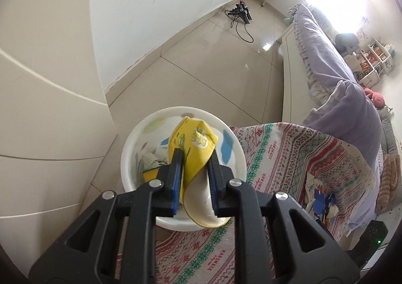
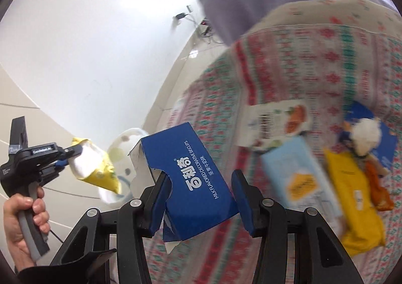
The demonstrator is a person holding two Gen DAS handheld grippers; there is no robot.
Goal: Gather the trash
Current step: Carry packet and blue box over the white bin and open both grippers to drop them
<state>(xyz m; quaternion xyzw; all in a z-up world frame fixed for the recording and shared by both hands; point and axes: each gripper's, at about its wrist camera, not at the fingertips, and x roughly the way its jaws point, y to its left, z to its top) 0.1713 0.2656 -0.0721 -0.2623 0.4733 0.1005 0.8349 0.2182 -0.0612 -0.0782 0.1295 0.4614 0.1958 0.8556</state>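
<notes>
Two grippers working: left gripper clamping yellow wrapper, hanging directly above white bin beside patterned bedspread; right gripper pinching blue biscuit box aloft, tilting over bedspread, more packets lying nearby.

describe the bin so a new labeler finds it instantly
Start at the bed with the red-and-green patterned blanket. On the floor against its near corner, beside the cream wall panels, stands the trash bin: a round white tub with pastel blue and green patches inside. It is the only open container in view, and the left gripper holds a yellow wrapper above it.
</notes>
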